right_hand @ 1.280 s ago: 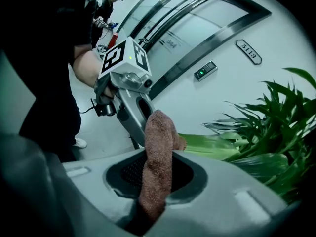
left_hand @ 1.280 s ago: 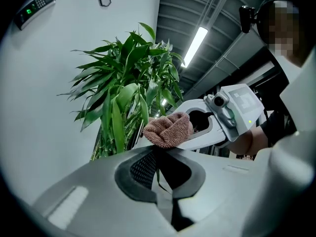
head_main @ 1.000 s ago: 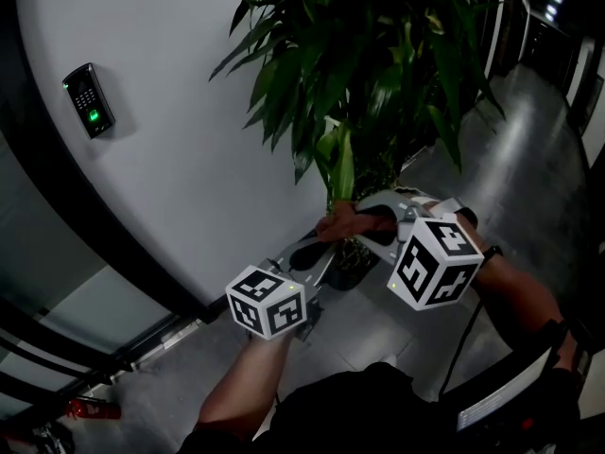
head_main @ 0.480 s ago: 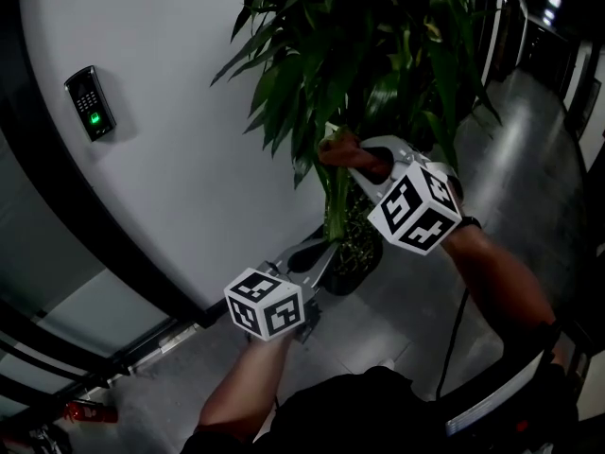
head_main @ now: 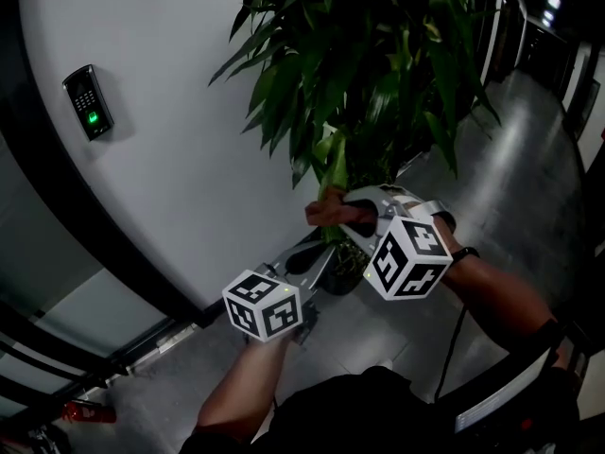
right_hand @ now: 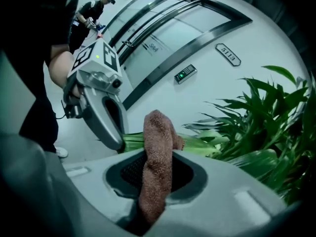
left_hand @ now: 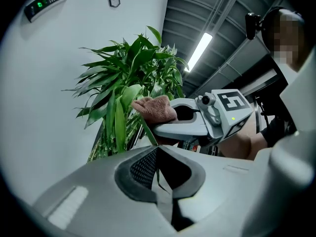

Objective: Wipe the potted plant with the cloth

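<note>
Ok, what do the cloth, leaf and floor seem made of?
The cloth: brown coarse-woven fabric, matte, weave visible. The leaf: smooth, waxy green, likely live plant, possibly artificial. The floor: grey, glossy, reflecting light; polished tile or concrete.

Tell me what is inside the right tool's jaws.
The right tool clamps the brown cloth; its free end sticks out over a long green leaf. The cloth's lower end, deep between the jaws, is hidden by the tool's body.

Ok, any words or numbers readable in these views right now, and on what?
"5113": plaque on the white wall, near the keypad.
Marking on the glass door: too small to read.
Keypad keys: too small to read.
</note>
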`<state>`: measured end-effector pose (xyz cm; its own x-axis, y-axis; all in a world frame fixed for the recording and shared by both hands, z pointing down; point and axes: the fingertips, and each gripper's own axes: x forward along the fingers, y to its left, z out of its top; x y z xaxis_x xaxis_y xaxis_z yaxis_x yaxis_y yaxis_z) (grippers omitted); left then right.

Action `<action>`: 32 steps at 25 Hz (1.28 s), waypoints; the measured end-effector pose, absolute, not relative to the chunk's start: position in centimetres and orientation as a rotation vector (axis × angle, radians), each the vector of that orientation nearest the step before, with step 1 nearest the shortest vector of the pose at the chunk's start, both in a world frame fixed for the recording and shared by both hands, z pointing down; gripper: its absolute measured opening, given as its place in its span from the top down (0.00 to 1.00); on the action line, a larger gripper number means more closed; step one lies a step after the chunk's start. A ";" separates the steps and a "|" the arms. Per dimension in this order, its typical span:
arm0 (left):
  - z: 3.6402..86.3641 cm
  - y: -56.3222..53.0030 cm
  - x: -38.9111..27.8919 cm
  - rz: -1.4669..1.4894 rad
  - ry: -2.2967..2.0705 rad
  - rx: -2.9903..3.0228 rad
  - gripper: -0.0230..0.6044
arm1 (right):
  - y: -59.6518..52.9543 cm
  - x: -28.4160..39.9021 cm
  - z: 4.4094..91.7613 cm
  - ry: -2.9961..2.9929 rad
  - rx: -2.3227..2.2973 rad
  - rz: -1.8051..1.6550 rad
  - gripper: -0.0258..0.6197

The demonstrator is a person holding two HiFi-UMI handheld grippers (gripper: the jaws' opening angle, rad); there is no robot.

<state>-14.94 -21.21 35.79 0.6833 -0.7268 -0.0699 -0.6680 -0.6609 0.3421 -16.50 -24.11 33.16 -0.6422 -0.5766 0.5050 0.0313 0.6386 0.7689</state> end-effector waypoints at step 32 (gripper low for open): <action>21.3 -20.1 -6.2 -0.374 -1.137 2.926 0.82 | -21.7 1.1 19.4 -2.464 0.953 -0.916 0.86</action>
